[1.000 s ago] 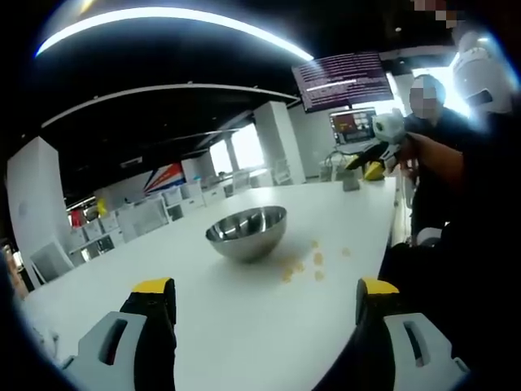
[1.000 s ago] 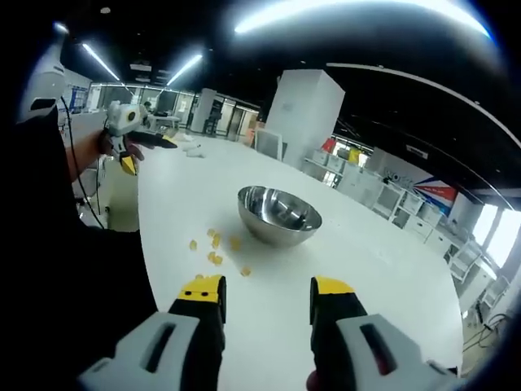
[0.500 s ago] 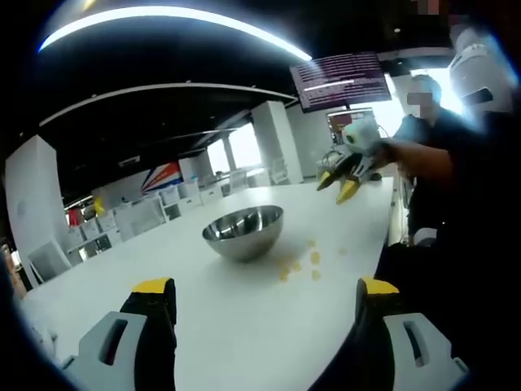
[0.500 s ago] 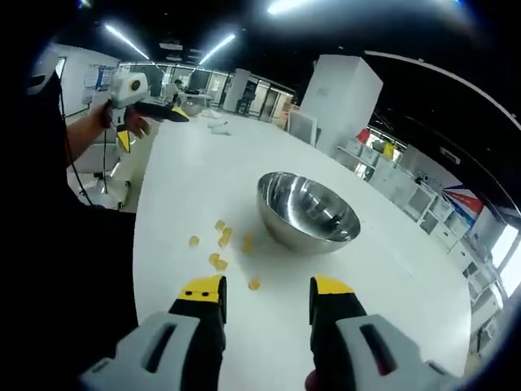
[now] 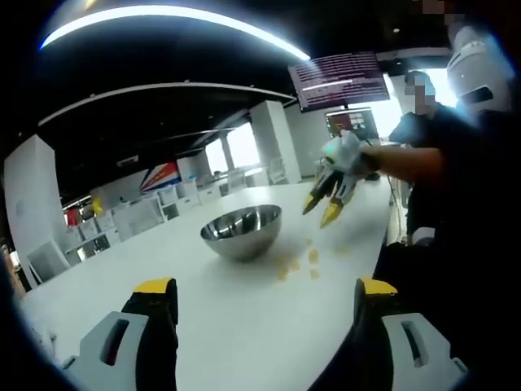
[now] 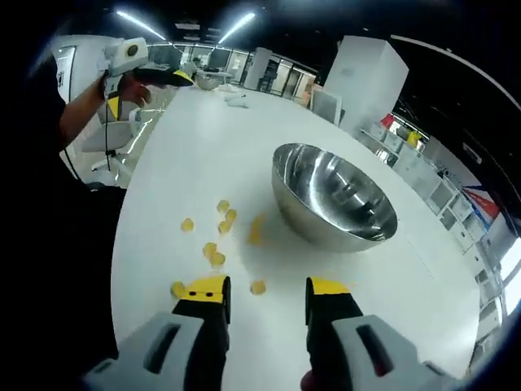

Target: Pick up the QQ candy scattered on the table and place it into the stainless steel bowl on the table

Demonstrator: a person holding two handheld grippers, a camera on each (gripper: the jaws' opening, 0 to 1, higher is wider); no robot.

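Hovering spread and empty, the right tool (image 6: 267, 295) faced scattered QQ candies (image 6: 215, 257); the stainless steel bowl (image 6: 334, 198) looked empty; the left tool (image 5: 262, 297) was spread too.

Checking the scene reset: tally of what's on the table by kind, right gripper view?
Yellow QQ candy pieces: 8 distinct, plus a smeared yellow patch beside the bowl, unclear whether more
Stainless steel bowl: 1
Small pale items at the table's far end: too small to count
Total: 9 countable things
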